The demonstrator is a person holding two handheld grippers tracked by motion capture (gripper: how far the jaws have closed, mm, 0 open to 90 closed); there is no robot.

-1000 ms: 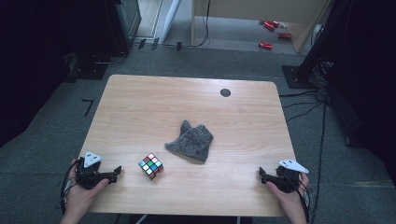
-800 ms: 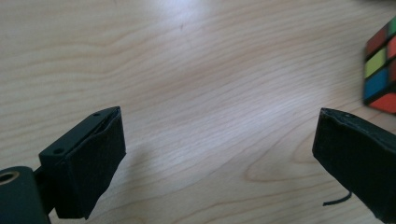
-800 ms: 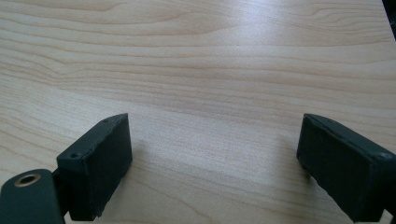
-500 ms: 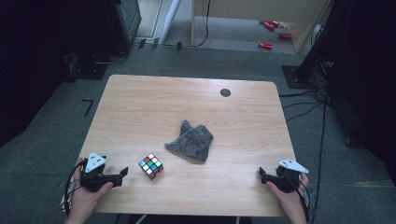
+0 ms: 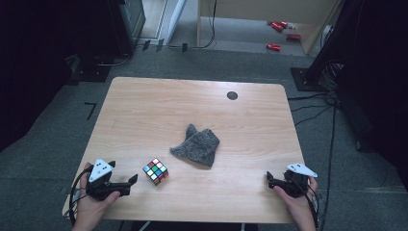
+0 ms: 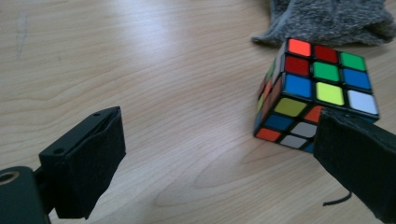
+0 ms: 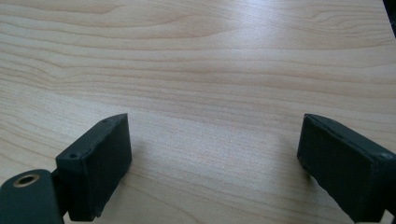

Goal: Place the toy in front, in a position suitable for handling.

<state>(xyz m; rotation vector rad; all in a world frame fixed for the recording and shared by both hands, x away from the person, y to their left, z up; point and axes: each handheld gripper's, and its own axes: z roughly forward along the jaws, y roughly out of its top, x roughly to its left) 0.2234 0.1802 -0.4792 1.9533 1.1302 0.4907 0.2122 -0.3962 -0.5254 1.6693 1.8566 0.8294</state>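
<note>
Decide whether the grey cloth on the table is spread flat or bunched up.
Bunched up. The grey cloth lies in a rumpled heap with folds and a raised corner, not flat on the table.

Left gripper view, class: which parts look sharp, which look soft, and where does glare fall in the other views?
Left gripper view: puzzle cube sharp, near claw pads soft. Right gripper view: pale sheen across the far table. High view: evenly lit tabletop, dark surroundings.

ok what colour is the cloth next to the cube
Grey, a fuzzy speckled grey. The cloth shows best in the high view, just beyond the cube.
</note>
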